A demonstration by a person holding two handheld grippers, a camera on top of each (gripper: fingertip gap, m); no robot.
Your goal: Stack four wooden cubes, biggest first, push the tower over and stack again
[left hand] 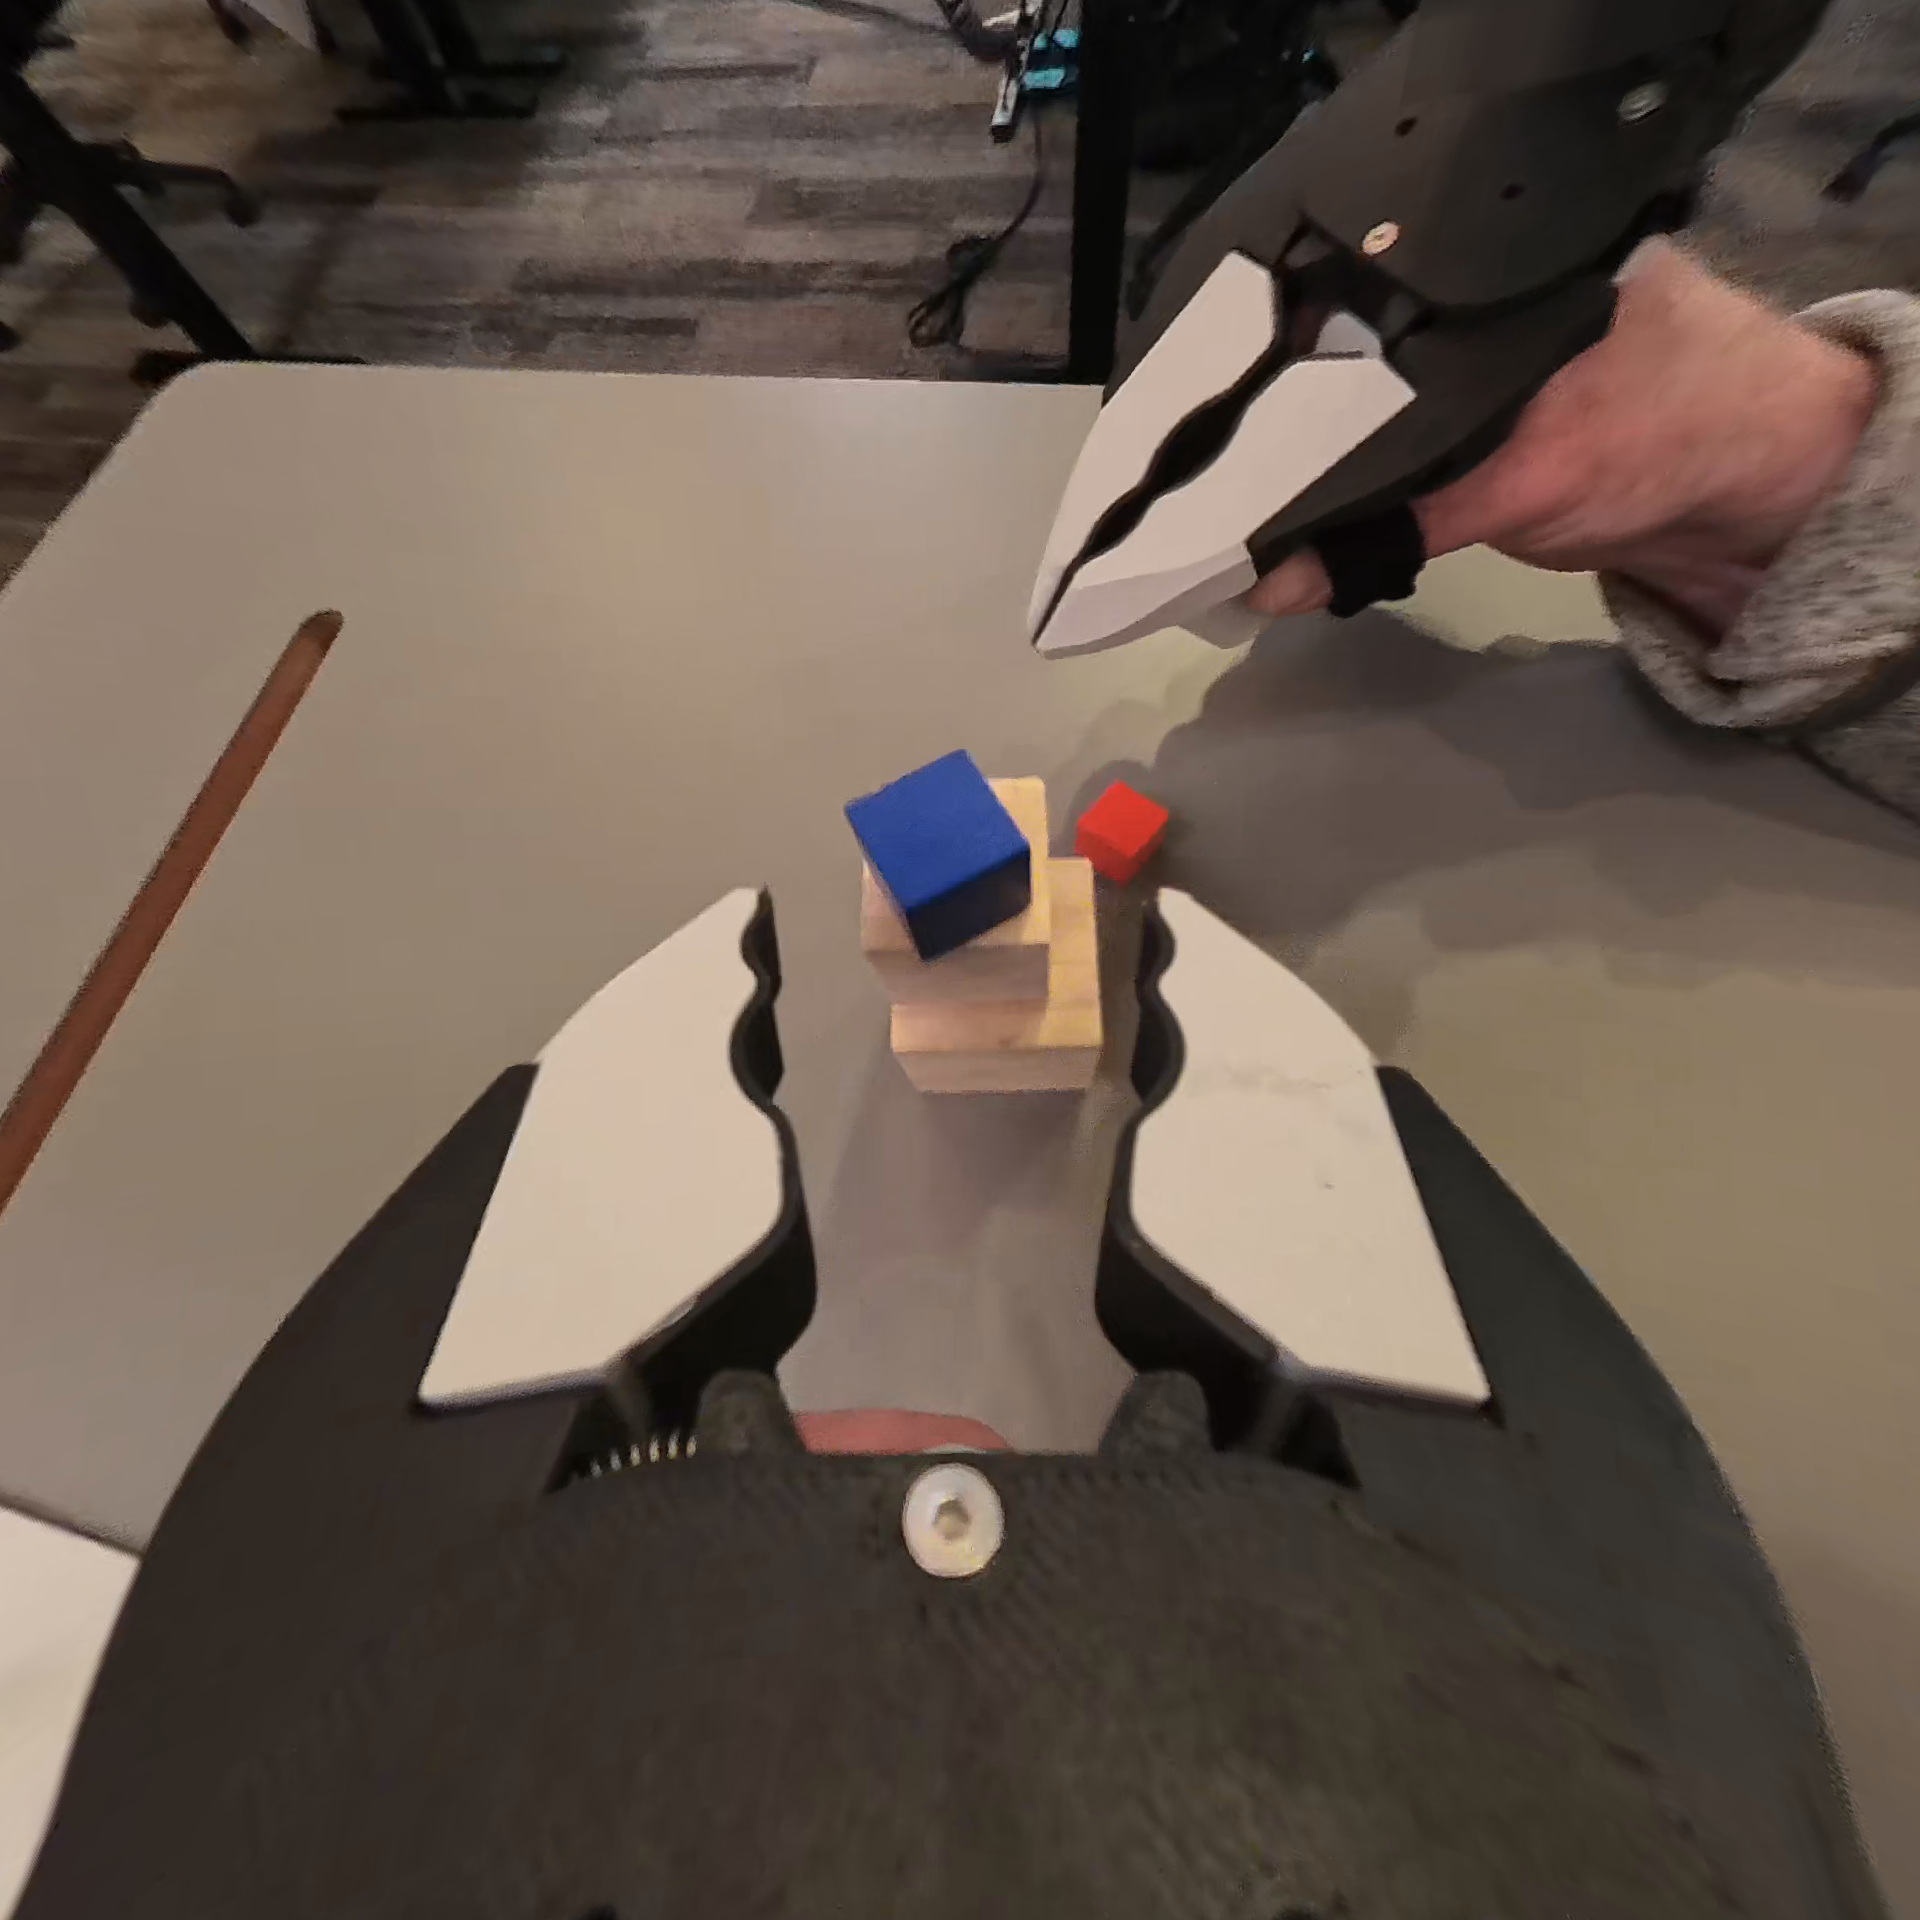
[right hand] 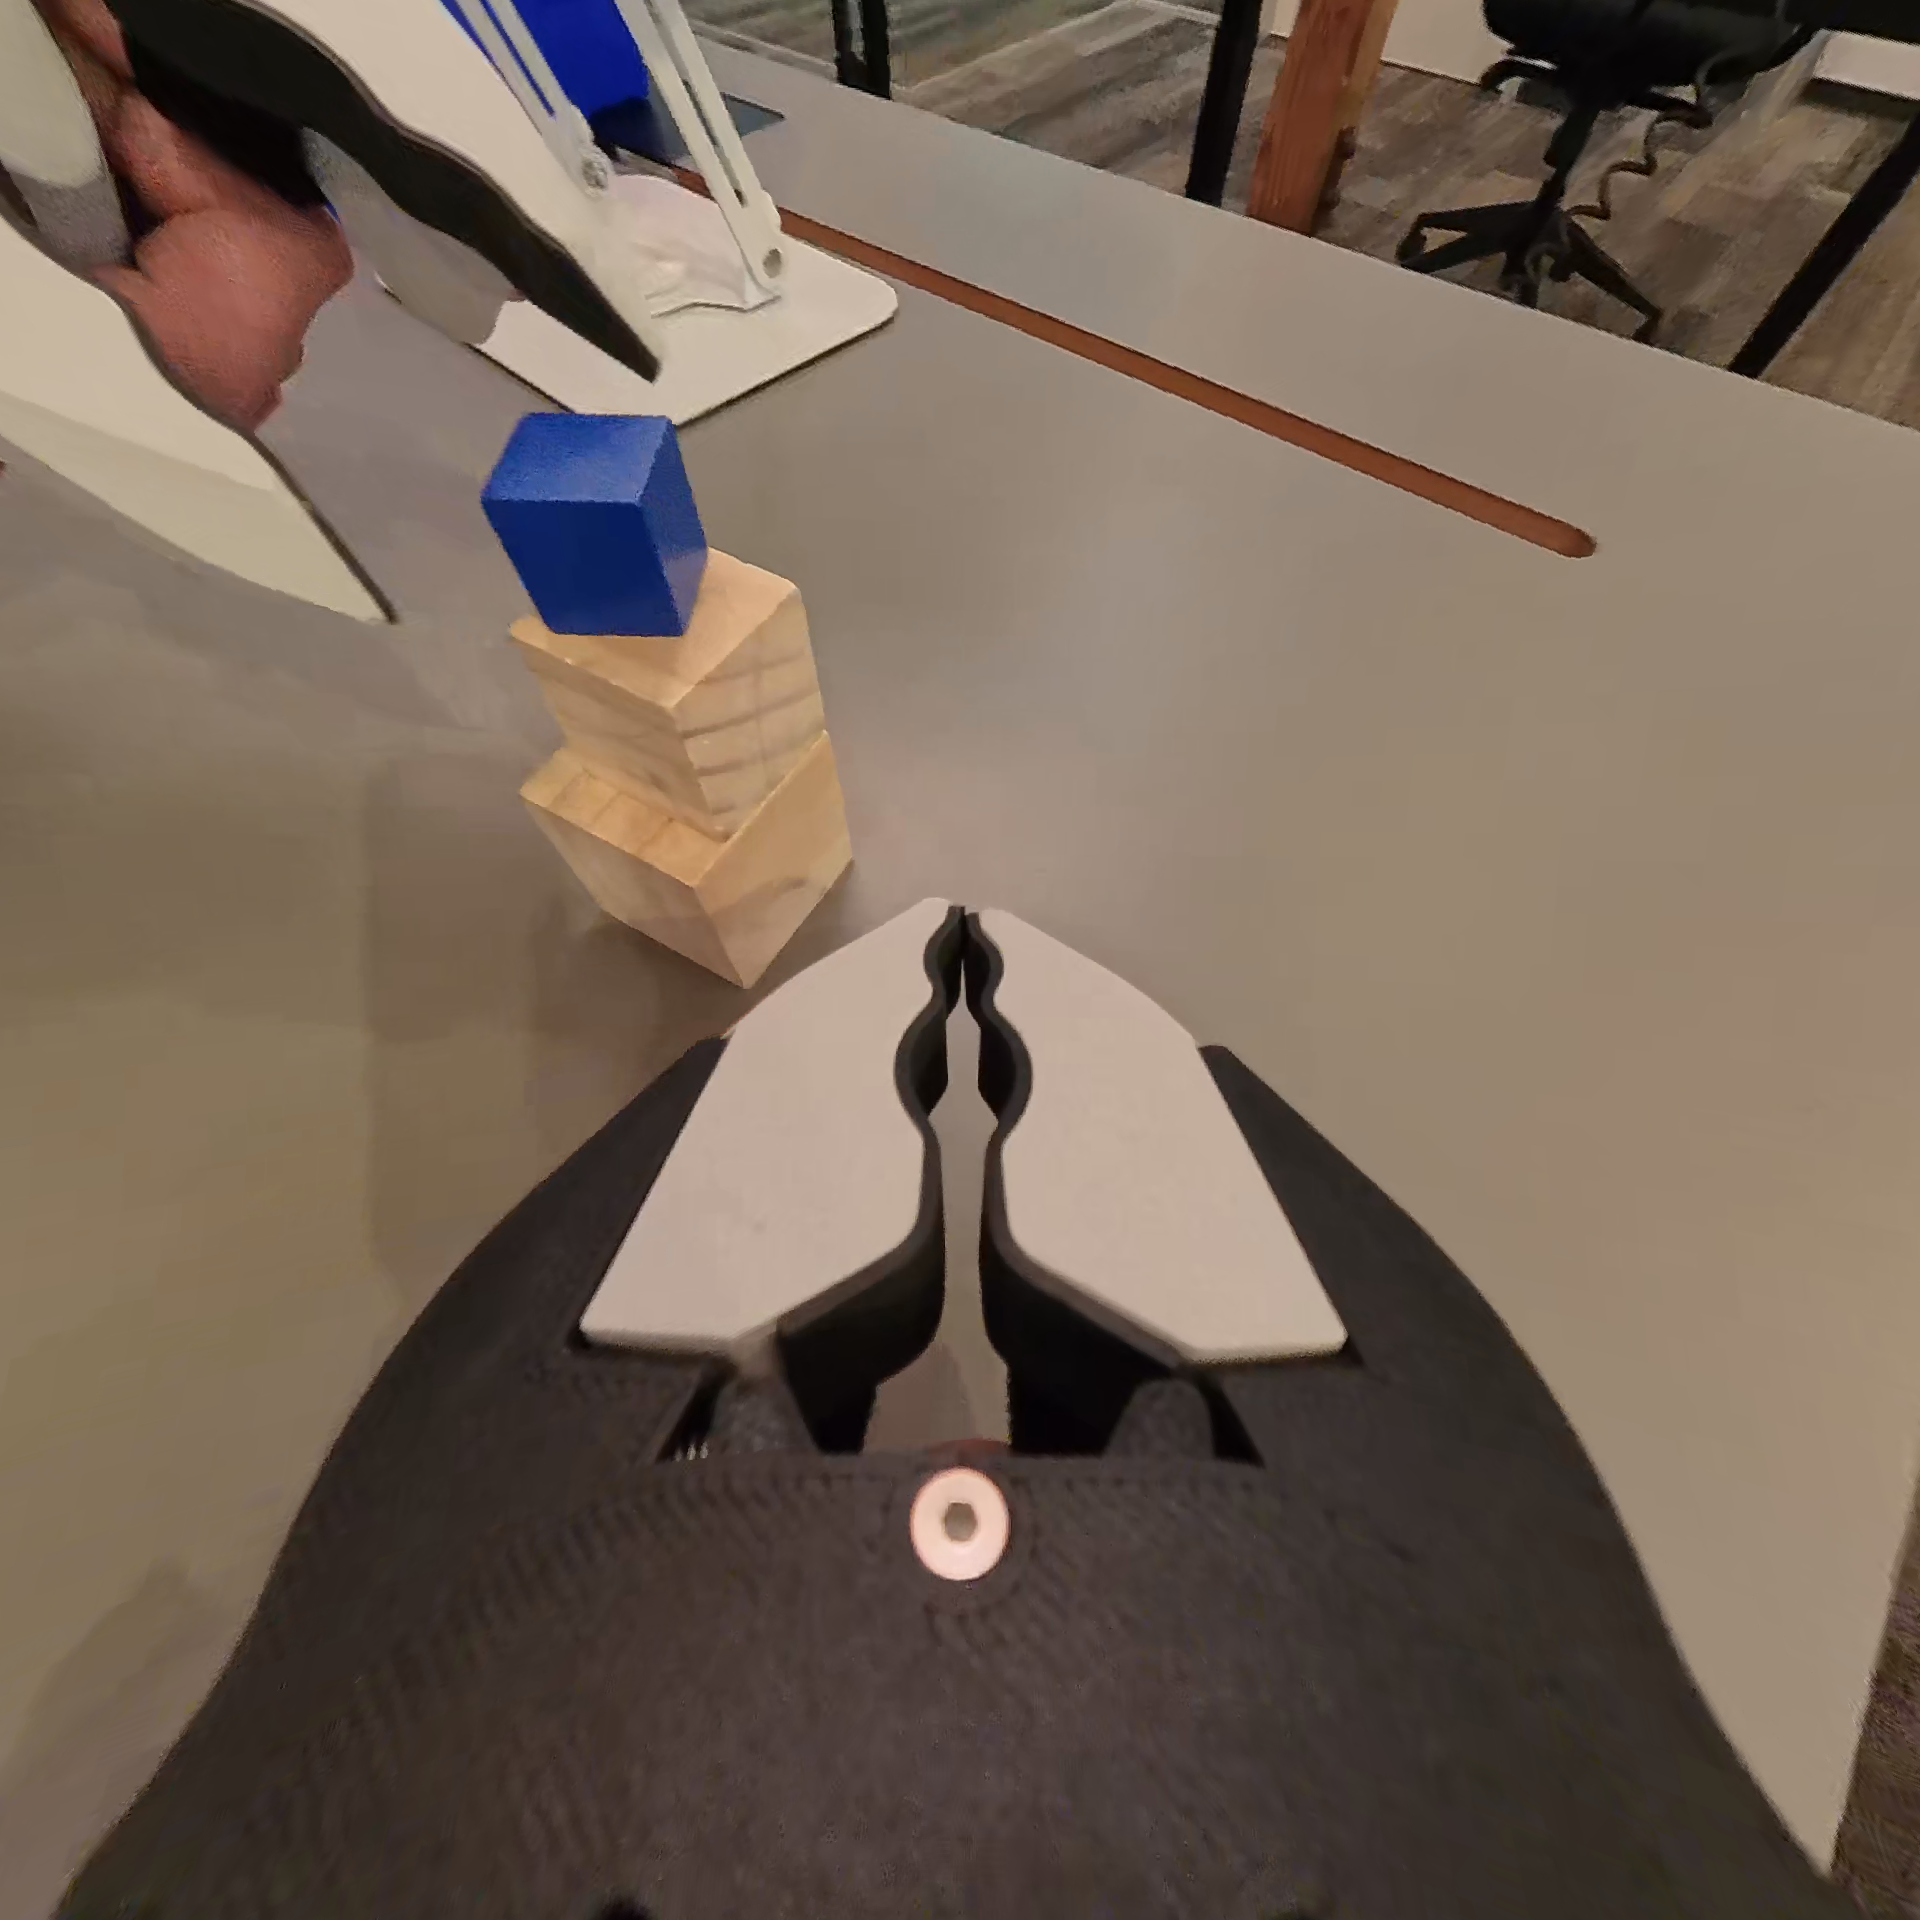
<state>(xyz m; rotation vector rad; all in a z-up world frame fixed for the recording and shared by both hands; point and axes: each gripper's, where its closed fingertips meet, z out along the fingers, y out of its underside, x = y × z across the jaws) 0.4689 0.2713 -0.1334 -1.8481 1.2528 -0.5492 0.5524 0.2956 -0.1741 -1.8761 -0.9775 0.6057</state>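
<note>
A tower of three cubes stands mid-table: a big plain wooden cube at the bottom, a smaller wooden cube on it, and a blue cube on top, turned askew and overhanging one side. A small red cube lies on the table just beside the tower; the right wrist view does not show it. My left gripper is open and empty, raised just short of the tower; its fingers show above the blue cube. My right gripper is shut and empty, near the tower's base.
The grey table has a long brown slot. A white stand with a flat base sits behind the tower. Beyond the table edge are black desk legs and an office chair. About 11 cm separates my left fingertips from my right. It is some 6 cm from my right tips to the big plain wooden cube.
</note>
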